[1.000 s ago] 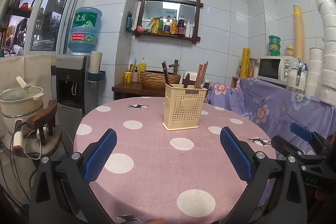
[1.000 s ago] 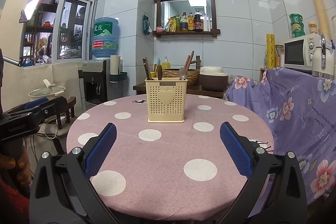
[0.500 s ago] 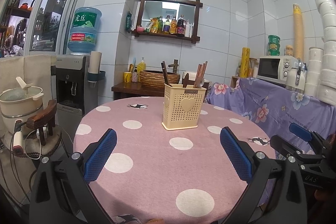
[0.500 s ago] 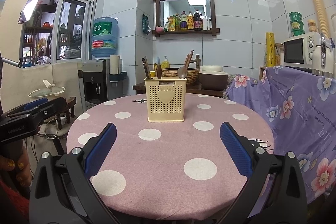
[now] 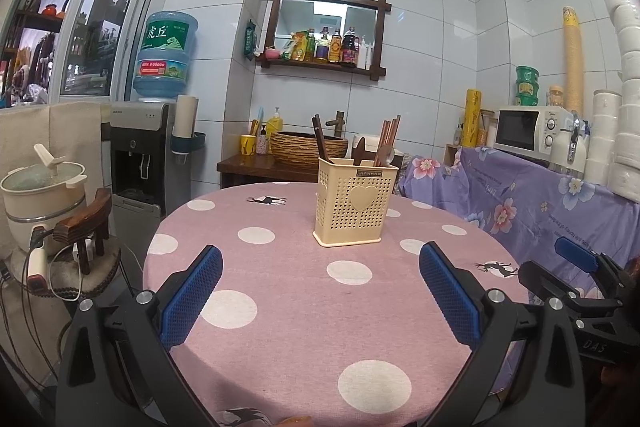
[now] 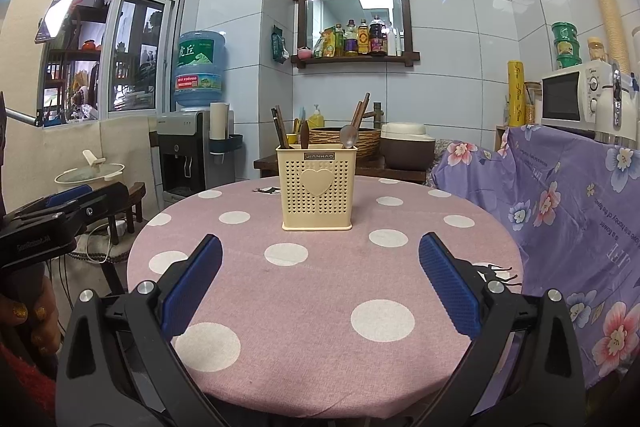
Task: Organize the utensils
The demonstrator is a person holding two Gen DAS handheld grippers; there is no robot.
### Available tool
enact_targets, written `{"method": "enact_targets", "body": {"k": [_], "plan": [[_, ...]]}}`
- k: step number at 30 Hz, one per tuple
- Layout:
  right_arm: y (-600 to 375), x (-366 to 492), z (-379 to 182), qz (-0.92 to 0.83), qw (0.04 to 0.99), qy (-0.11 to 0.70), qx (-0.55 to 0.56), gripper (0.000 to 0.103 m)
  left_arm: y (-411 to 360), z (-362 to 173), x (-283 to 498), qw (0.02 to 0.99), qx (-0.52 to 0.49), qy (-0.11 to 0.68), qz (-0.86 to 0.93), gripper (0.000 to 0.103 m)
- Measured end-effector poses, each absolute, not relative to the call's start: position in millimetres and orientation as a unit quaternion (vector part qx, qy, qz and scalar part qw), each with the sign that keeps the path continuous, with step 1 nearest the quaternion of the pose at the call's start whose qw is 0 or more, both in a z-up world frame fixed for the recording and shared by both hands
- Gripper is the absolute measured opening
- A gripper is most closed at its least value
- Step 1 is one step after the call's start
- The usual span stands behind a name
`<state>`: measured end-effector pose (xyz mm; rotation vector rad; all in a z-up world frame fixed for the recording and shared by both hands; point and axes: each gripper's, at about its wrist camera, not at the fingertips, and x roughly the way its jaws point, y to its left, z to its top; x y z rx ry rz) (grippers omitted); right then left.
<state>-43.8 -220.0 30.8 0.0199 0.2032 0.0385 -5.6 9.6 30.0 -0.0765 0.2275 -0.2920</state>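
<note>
A cream perforated utensil holder [image 5: 353, 205] [image 6: 317, 187] with a heart on its front stands upright on the pink polka-dot round table [image 5: 304, 307] [image 6: 320, 291]. Chopsticks [image 5: 390, 133], a metal spoon [image 6: 349, 135] and dark wooden utensils [image 6: 280, 128] stick out of its top. My left gripper [image 5: 320, 291] hovers open over the table's near side, well short of the holder, nothing between its blue pads. My right gripper [image 6: 320, 283] is also open and empty, facing the holder from the near edge. Each gripper shows at the edge of the other's view.
A purple floral cloth [image 6: 560, 211] covers a counter at the right, with a microwave [image 5: 528, 131] on it. A water dispenser [image 5: 140, 155], a pot [image 5: 40, 187] on a stool and a side table with a woven basket [image 5: 308, 147] stand behind and to the left.
Both views have shifted only slightly; the holder sits a touch higher in the frames. The grippers stay open and nothing on the table has moved.
</note>
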Motion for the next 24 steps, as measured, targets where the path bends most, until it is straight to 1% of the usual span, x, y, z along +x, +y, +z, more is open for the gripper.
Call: {"method": "enact_targets", "body": {"k": [24], "plan": [[-221.2,-41.4,27.5,0.021,0.994,0.107,0.011,0.097,13.2,29.2,-2.9,0.982,-0.029,0.120,-0.143,0.098]]}}
